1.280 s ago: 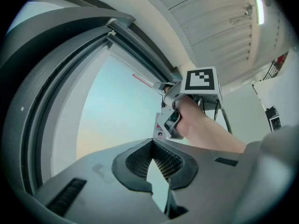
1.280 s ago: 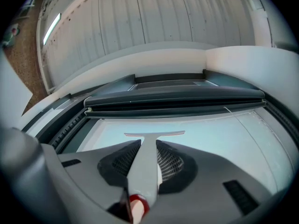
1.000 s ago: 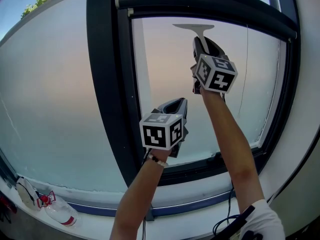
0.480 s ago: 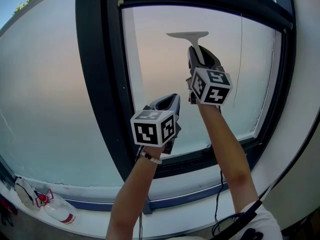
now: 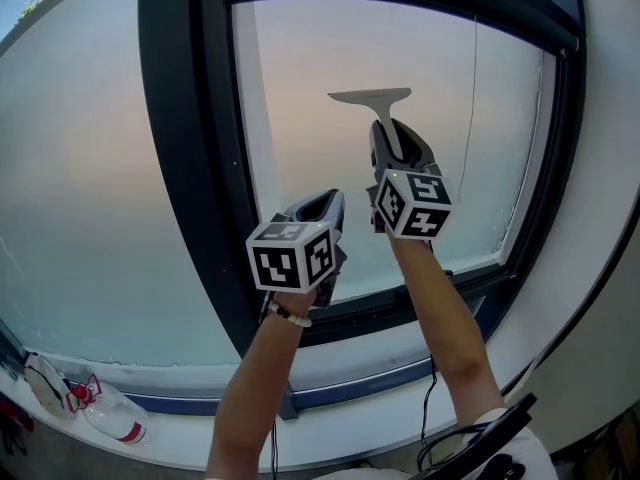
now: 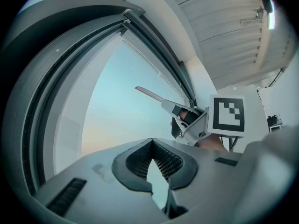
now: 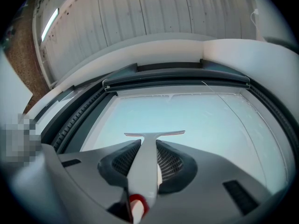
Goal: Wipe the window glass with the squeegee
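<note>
The white T-shaped squeegee (image 5: 371, 98) lies with its blade flat against the window glass (image 5: 300, 88), in the upper middle of the pane. My right gripper (image 5: 393, 146) is shut on the squeegee's handle, just below the blade. In the right gripper view the squeegee (image 7: 150, 146) runs up between the pads of my right gripper (image 7: 148, 149) to the glass (image 7: 205, 120). My left gripper (image 5: 322, 208) hangs lower left of it, shut with nothing in it and apart from the pane. In the left gripper view, past my left gripper (image 6: 152, 146), I see the squeegee blade (image 6: 148, 93).
A thick dark window frame (image 5: 175, 148) bounds the pane on the left, top and right. A thin cord (image 5: 472, 118) hangs down the right side of the glass. A plastic bottle (image 5: 112, 418) lies on the white sill (image 5: 330, 363) at lower left. A black cable (image 5: 430, 423) hangs below.
The right gripper has drawn the squeegee down the glass, away from the top frame. The left gripper has stayed shut and kept about the same place.
</note>
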`<state>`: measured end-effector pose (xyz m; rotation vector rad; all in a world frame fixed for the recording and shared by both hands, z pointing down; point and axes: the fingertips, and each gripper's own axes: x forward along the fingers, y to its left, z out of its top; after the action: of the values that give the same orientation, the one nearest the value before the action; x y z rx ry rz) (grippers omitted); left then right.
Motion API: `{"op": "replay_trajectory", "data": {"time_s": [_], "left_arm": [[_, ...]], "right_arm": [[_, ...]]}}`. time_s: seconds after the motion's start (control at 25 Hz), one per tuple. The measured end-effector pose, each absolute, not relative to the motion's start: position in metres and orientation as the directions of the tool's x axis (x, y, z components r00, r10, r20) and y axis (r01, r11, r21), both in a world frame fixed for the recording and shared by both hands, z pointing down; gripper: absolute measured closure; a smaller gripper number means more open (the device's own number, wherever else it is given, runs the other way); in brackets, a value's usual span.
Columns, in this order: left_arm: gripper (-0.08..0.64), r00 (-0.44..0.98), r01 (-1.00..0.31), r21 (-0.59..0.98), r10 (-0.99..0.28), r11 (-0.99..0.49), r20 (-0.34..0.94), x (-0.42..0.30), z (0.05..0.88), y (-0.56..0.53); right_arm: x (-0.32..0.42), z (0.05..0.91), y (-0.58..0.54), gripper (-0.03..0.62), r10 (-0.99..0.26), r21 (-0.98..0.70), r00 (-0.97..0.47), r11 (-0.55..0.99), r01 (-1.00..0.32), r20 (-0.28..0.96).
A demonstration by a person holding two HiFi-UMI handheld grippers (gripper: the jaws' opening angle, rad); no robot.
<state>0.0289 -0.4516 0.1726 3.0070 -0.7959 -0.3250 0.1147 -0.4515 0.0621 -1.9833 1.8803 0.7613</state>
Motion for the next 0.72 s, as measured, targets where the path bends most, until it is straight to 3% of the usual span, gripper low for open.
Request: {"op": "replay_trajectory", "data": {"time_s": [0.72], "left_arm": [[0.560,0.853,-0.487,0.100,-0.497,-0.868,-0.160,0.035,0.218,-0.447]], "right_arm": [[0.115,0.163,-0.447,0.508,-0.877,0.132,0.025,-0.100,-0.986,-0.480]]}}
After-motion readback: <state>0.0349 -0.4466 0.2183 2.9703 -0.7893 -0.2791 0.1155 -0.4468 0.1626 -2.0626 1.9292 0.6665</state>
